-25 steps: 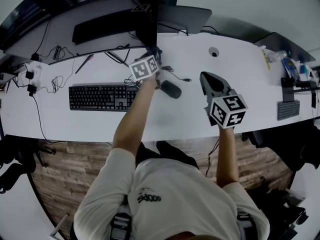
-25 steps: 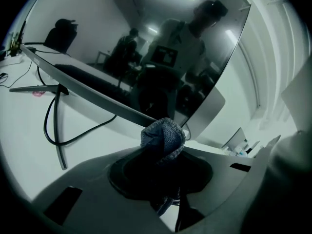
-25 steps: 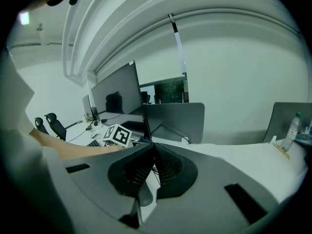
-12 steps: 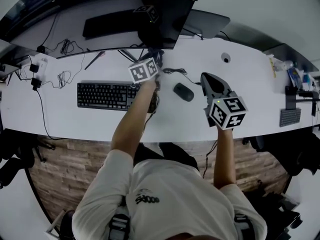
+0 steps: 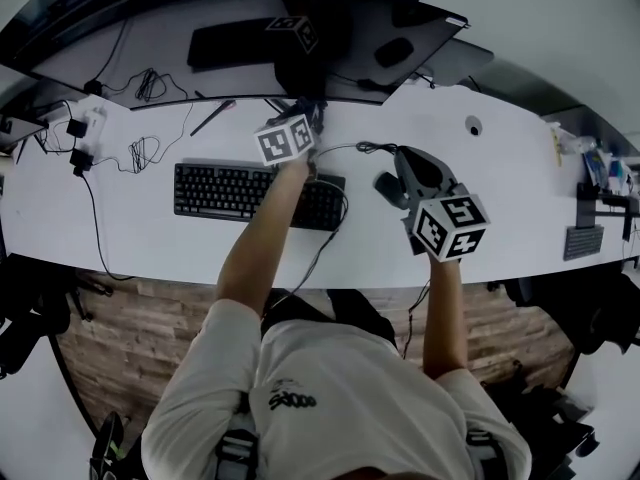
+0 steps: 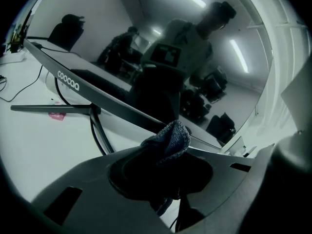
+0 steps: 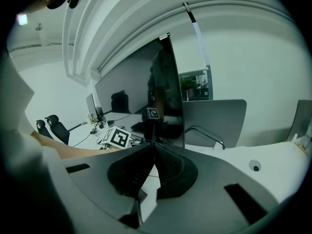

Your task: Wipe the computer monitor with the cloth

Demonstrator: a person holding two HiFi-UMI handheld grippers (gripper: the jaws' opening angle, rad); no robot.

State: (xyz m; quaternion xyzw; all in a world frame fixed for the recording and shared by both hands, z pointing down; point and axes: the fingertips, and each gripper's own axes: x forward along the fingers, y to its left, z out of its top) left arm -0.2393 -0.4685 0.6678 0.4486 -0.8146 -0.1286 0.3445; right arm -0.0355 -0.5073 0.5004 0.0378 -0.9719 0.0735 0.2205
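The dark curved monitor stands along the back of the white desk. My left gripper reaches to its lower middle part. In the left gripper view the monitor's screen fills the upper frame, and my left gripper is shut on a blue-grey cloth. The bunched tip of the cloth sits right at the screen's lower edge. My right gripper hangs above the desk to the right. Its jaws are shut with nothing in them, and they point toward the monitor's right edge.
A black keyboard lies under my left arm, and a dark mouse sits just left of my right gripper. Loose cables and a pen lie at the left. A grey panel stands behind the monitor. Small items crowd the right end.
Both grippers have shifted left along the desk. The left one, still holding the cloth, has slid left along the monitor's lower part. The right one now hangs beside the mouse.
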